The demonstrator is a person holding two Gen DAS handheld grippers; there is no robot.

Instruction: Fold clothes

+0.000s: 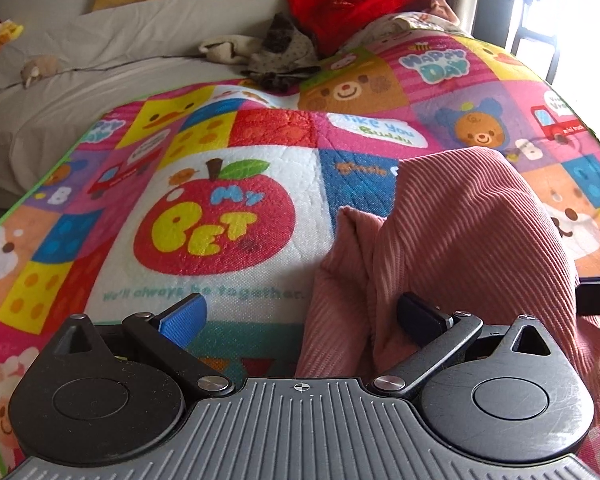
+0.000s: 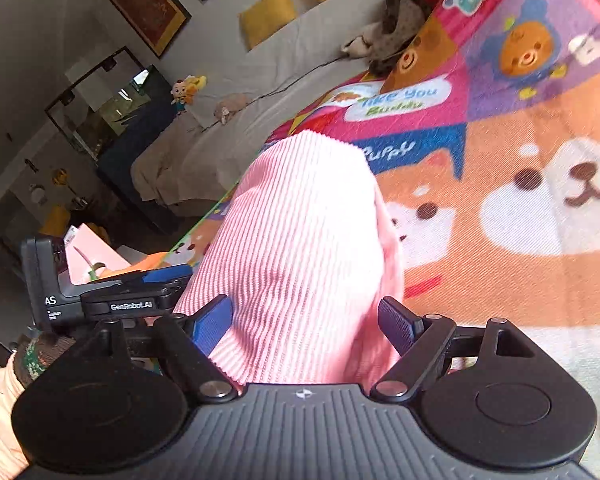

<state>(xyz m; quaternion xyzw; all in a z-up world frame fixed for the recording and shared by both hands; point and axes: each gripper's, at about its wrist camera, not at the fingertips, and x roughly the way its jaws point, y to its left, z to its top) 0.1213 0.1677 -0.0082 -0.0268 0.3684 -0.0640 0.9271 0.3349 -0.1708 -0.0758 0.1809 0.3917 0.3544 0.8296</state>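
Lying bunched on the quilt [image 1: 228, 184], the pink garment [image 1: 460, 232] sits between both grippers' parted jaws.

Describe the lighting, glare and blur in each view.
Left wrist view: blown-out window glare at upper right; the pink ribbed garment is sharp but dim, and the cartoon blanket bends from fisheye. Right wrist view: garment looks paler and slightly motion-blurred; the room at left is dark.

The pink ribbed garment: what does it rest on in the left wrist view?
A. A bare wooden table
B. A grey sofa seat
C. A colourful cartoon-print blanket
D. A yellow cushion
C: the pink ribbed garment lies on the cartoon-print blanket, beside its apple picture, between the open left gripper fingers.
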